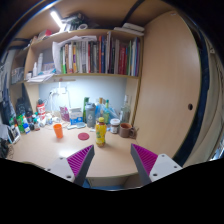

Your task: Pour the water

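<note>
Approach to the bottle, nothing held yet.
Gripper (113, 163) fingers spread wide (empty); centre them on the yellow bottle (100, 131) mid-frame, clear of the orange cup (58, 129) at left.

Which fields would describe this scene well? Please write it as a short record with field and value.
setting: wooden desk under a bookshelf
hand-held gripper: open, holds nothing
ahead of the fingers: yellow bottle
further items: orange cup, pink round lid, jar
back of desk: several bottles, details too small to tell
pouring: not yet begun
</note>
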A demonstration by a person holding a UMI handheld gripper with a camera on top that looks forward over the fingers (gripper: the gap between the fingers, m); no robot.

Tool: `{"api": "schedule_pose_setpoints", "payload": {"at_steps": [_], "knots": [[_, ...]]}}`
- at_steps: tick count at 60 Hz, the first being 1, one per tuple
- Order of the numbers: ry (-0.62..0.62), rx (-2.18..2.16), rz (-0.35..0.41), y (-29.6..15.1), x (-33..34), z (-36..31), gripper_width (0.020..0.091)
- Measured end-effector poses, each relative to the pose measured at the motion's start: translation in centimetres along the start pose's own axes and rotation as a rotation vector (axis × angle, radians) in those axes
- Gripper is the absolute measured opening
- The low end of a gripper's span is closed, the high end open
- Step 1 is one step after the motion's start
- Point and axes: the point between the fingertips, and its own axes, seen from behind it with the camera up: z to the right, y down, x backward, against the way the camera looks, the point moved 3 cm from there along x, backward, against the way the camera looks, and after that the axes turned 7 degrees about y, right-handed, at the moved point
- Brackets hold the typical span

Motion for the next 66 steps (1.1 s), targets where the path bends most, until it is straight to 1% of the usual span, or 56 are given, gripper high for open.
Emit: {"api": "schedule_pose_setpoints", "payload": {"at_steps": [13,19,29,35,47,56,66], "knots": [[-0.012,-0.008,0.009,1.0,-3.4,-0.6,0.0805],[-0.012,-0.042,-0.001,1.2,-5.7,-0.1,0.0805],[-0.061,-0.053,-0.017,2.4,-9.8,-0.4,0.08],[-0.1,-0.046,-0.008,3.5,-12.8,-1.8,0.0799],[-0.155,-0.06,0.033,5.7,-20.2,-5.7,0.08],[-0.184,-0.085,0.059,6.4,-27.1,-9.3,0.0802],[-0.159,-0.083,0.076,6.8,-34.9,-11.2,0.0804]]}}
